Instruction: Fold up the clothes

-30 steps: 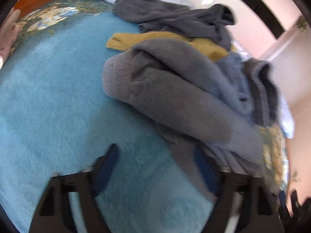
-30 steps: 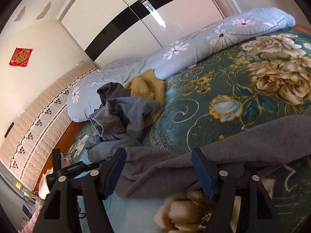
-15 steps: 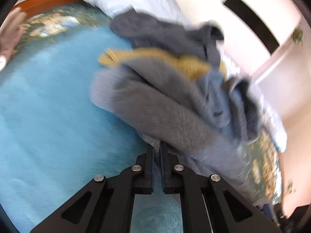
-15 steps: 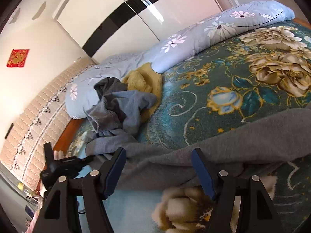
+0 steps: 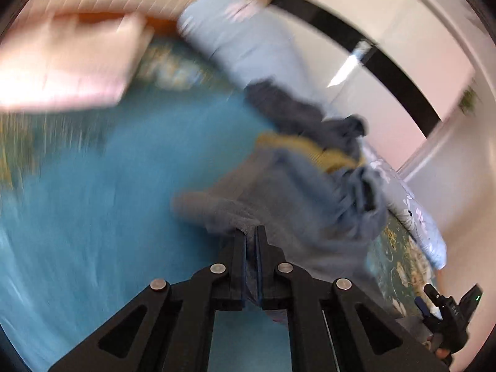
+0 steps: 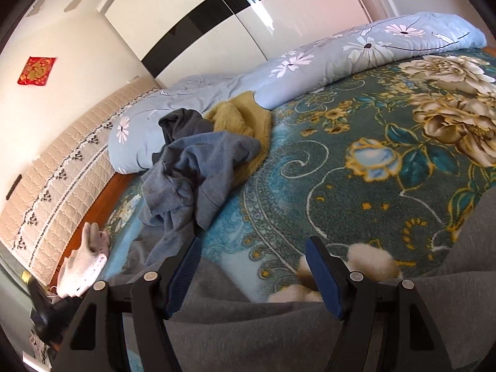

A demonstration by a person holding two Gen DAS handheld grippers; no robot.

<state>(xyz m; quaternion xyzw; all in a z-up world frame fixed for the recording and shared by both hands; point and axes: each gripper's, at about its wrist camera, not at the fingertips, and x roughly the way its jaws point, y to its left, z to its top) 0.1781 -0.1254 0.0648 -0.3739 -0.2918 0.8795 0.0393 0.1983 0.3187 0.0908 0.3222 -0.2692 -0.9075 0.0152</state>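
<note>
A grey sweater [image 5: 279, 214] lies on the bed's teal floral blanket [image 5: 93, 217]. My left gripper [image 5: 250, 232] is shut on a fold of the grey sweater at its near edge. In the right wrist view the same grey sweater [image 6: 248, 334] spreads under and in front of my right gripper [image 6: 252, 248], which is open with its blue pads above the cloth. A pile of clothes sits behind: a blue-grey garment [image 6: 198, 167], a dark grey one [image 6: 183, 122] and a mustard sweater [image 6: 241, 117].
A light blue flowered duvet [image 6: 341, 52] lies rolled along the far side of the bed. A padded headboard [image 6: 55, 167] stands at the left. A white cloth [image 6: 86, 260] lies on the wooden bed edge. A white wardrobe [image 6: 186, 15] stands behind.
My left gripper closed on the grey sweater's edge and is lifting and swinging with it; the view is blurred. My right gripper stayed open and moved forward over the sweater.
</note>
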